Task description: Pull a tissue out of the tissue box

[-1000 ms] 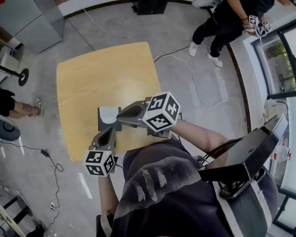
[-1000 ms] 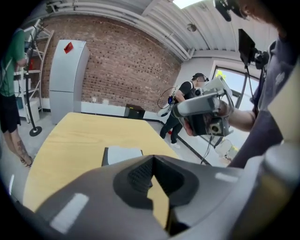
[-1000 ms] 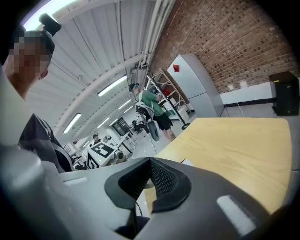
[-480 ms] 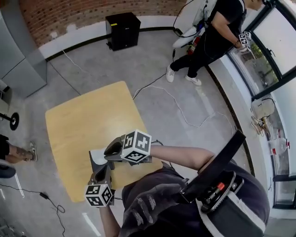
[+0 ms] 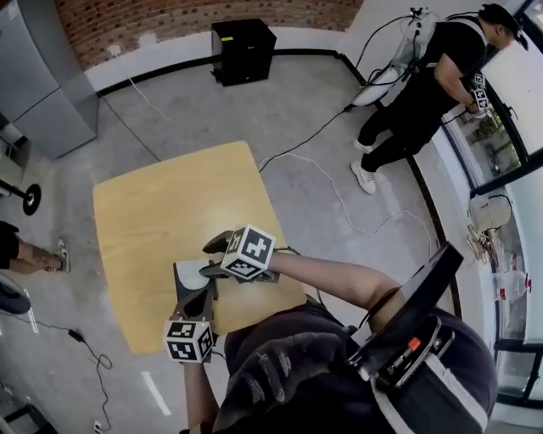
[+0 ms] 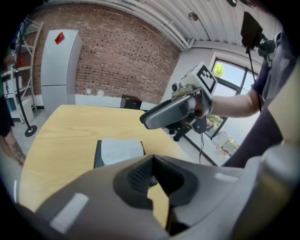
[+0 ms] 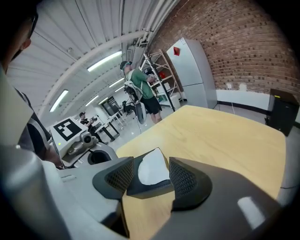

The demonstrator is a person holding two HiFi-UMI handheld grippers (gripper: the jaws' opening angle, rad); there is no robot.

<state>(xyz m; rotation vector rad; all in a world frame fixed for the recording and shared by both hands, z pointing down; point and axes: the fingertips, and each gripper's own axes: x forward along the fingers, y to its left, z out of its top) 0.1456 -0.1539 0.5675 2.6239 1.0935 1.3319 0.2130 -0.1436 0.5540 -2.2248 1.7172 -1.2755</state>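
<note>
Pale wood is filling the middle of the head view: a square table (image 5: 161, 203) standing on grey concrete. Close to its near edge, about midway along, the left gripper (image 5: 202, 290) is pointing toward the far edge and partly covering the tissue box (image 6: 97, 154). The head view is not showing either pair of jaws clearly.

The left gripper view is showing its own jaws drawn together at the tips with nothing in them. The dark grey box is lying just beyond them, apart, with a white tissue (image 6: 121, 150) spread over its top. This view is also catching the right gripper (image 6: 147, 121) hanging in the air above and to the right of the box, clear of it.

The right gripper view is looking down between jaws that are standing apart and empty. The box and tissue are showing in the gap.

Around the table, a grey metal cabinet (image 5: 38, 80) is standing at the far left. A black box (image 5: 243, 49) is sitting against the brick wall (image 5: 187, 17), and cables (image 5: 339, 195) are trailing across the floor. A person in black (image 5: 424, 85) is standing by the windows at the right. Only the right gripper view is showing a person in a green shirt (image 7: 146, 91) beside shelving. The holder's own shoulders (image 5: 297, 373) are blocking the lower part of the head view.
</note>
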